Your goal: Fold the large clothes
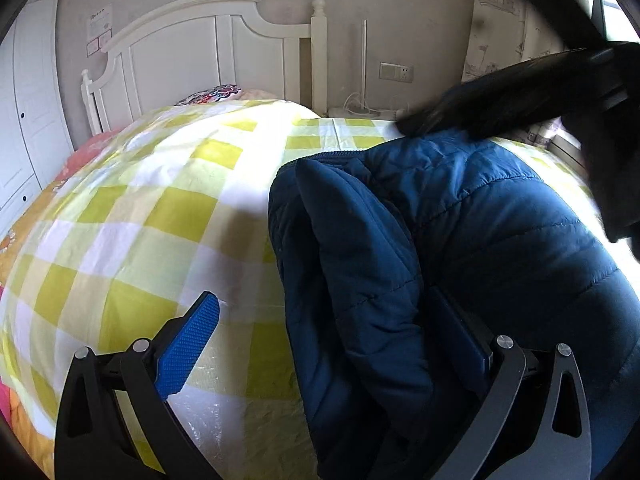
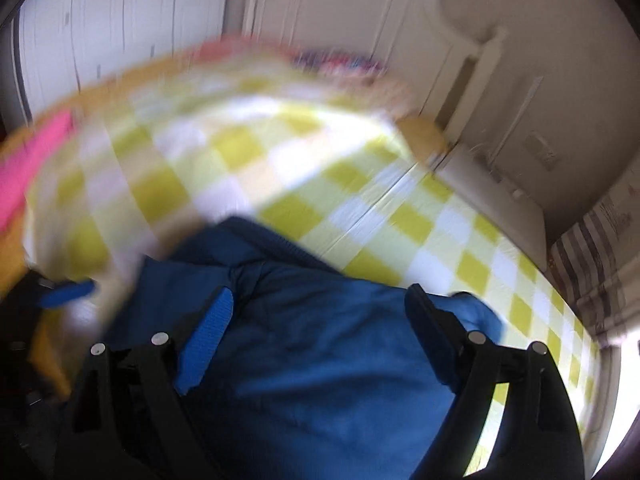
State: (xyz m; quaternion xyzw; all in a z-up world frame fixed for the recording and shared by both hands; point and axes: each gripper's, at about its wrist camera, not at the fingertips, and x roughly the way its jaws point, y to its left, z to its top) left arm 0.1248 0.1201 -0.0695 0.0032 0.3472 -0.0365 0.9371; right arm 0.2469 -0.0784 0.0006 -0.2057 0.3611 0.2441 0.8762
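Note:
A dark blue quilted puffer jacket (image 1: 460,216) lies on a yellow-and-white checked bed cover (image 1: 152,208), with one thick fold bunched along its left side. My left gripper (image 1: 324,320) is open, its jaws wide apart over that fold, the left blue pad (image 1: 188,348) above the cover. In the blurred right wrist view the jacket (image 2: 320,344) fills the lower middle. My right gripper (image 2: 320,312) is open just above the jacket, not closed on the cloth. The right gripper also shows in the left wrist view (image 1: 520,92) as a dark blurred shape over the jacket's far edge.
A white headboard (image 1: 208,52) stands at the far end of the bed, with a patterned pillow (image 1: 212,94) below it. White wardrobe doors (image 1: 24,112) are at the left. A wall socket (image 1: 396,71) and a curtain (image 1: 504,16) are at the far right.

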